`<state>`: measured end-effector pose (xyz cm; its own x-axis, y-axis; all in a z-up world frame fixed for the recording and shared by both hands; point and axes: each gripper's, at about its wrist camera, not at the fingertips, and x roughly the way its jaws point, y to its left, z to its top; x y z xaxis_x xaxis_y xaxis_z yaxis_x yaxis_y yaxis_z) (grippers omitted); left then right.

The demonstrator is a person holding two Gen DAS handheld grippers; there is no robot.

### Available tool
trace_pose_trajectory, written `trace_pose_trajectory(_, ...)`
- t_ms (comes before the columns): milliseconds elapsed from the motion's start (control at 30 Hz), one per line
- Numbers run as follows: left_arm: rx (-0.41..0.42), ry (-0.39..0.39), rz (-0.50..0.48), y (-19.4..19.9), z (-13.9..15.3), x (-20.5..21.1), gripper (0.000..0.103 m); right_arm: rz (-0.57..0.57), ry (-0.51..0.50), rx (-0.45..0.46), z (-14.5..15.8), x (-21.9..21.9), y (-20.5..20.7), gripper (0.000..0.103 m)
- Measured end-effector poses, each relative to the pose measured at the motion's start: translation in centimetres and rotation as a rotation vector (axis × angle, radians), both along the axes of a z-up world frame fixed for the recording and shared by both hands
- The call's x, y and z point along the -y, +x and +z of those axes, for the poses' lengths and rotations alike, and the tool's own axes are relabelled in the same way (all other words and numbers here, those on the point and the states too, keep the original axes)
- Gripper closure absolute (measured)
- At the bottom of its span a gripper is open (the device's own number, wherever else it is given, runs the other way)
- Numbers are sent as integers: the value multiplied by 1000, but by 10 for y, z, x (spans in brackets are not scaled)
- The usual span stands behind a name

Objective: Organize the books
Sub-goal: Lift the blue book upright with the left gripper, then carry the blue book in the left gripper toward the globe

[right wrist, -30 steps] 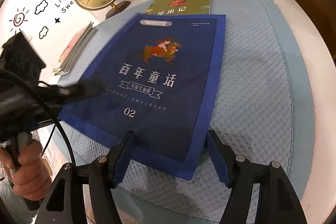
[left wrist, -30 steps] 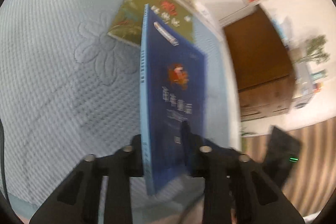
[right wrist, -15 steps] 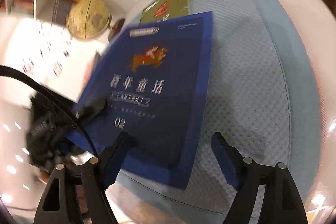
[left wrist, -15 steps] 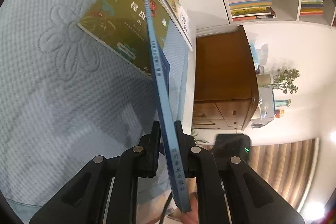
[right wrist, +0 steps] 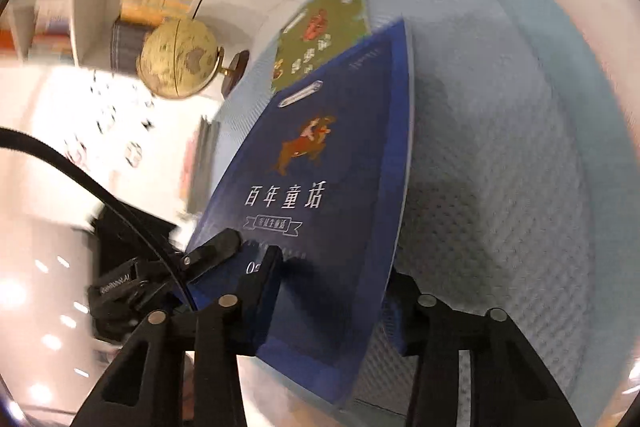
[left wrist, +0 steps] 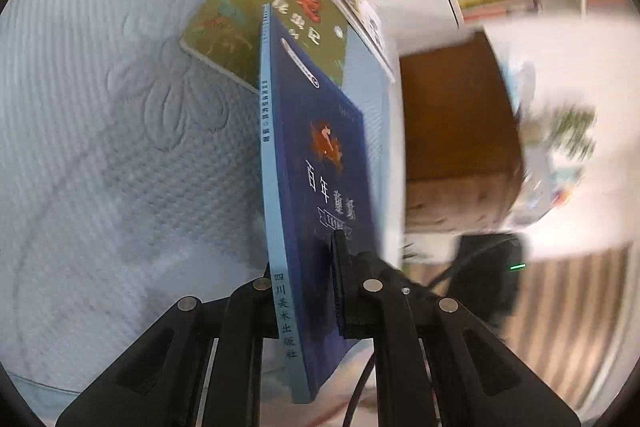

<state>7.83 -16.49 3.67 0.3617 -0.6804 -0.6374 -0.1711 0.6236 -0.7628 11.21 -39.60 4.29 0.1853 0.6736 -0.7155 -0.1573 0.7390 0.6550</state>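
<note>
Left tool [left wrist: 308,291] clamped on thin dark-blue paperback book [left wrist: 320,187], now tipped steeper than a second ago, off the pale-blue quilted tabletop [left wrist: 120,147]. Right tool [right wrist: 332,291] just narrowing around its near edge; contact unclear. Both angled downward. Olive-green book [left wrist: 260,31] lying farther away.

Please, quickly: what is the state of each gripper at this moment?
Left gripper: shut on the blue book, near its spine.
Right gripper: jaws have just been closing around the same book's lower edge; whether the pads press cannot be told.
</note>
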Motion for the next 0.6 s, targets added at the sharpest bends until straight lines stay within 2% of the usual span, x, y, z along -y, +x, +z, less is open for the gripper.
trace_pose_trajectory(100,49,126,-43,-4,15,9,94,78,-165,119,18,-25,-13,59)
trace_pose_trajectory(167,72,154,-53,-7,22,10,94,101,-209,161,24,-33,-19,59)
trace_pose_trajectory(400,121,159,-81,-13,45,-7,94,122,-255,258,52,-46,-41,59)
trace_pose_trajectory(600,175,155,-51,-14,71,-42,94,140,-246,303,80,-86,-39,58)
